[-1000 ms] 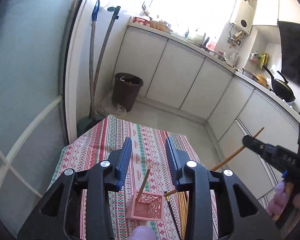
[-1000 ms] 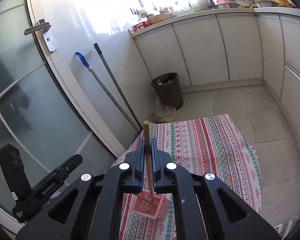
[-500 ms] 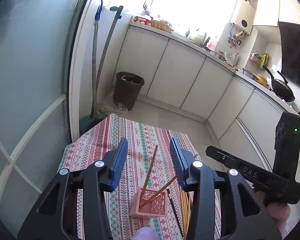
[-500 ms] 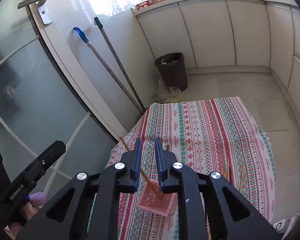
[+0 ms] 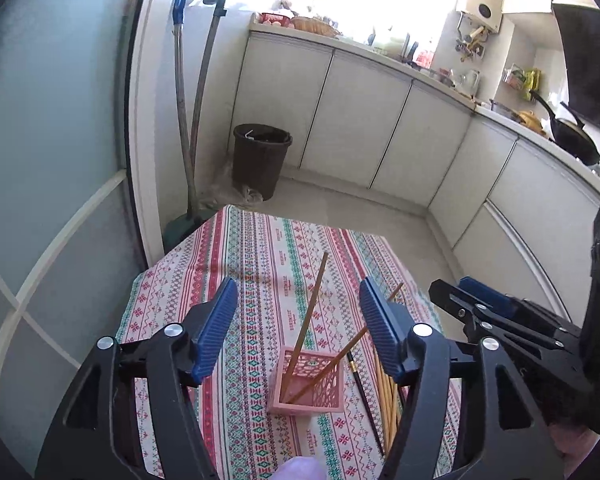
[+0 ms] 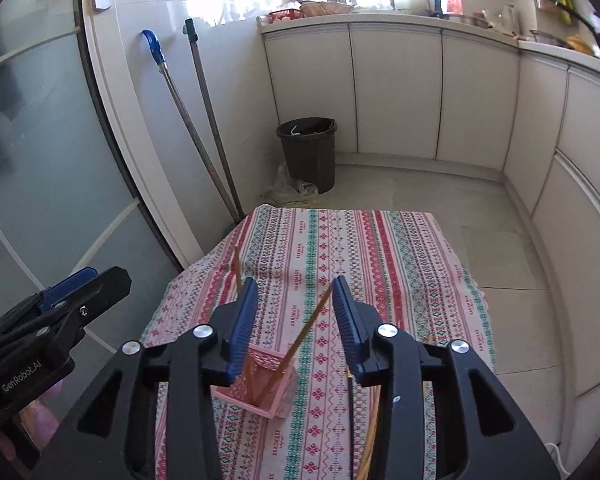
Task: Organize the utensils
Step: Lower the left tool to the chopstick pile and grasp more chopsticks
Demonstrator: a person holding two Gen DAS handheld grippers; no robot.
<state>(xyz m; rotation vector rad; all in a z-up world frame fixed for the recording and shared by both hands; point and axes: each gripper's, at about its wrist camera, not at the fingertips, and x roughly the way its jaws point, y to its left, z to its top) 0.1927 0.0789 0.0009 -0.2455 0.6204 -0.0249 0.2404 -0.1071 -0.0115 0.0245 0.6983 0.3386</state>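
A pink lattice basket [image 5: 308, 384] stands on the patterned tablecloth [image 5: 268, 256]; it also shows in the right wrist view [image 6: 260, 380]. Two wooden chopsticks [image 5: 310, 320] lean in it, one to the right [image 5: 352, 346]; both also show in the right wrist view [image 6: 304, 332]. Several more chopsticks [image 5: 384, 392] lie on the cloth right of the basket, one of them dark. My left gripper [image 5: 296, 312] is open and empty above the basket. My right gripper [image 6: 294, 300] is open and empty above the basket too; it shows at the right of the left wrist view [image 5: 460, 296].
The small table with the cloth [image 6: 360, 248] stands in a kitchen corner. Behind it are a dark bin [image 5: 260, 156], two mop handles [image 5: 192, 92] against the wall, white cabinets [image 5: 360, 112] and a glass door [image 6: 28, 140] on the left.
My right gripper has let go of a chopstick into the basket, opened and pulled back. My left gripper has opened a little wider.
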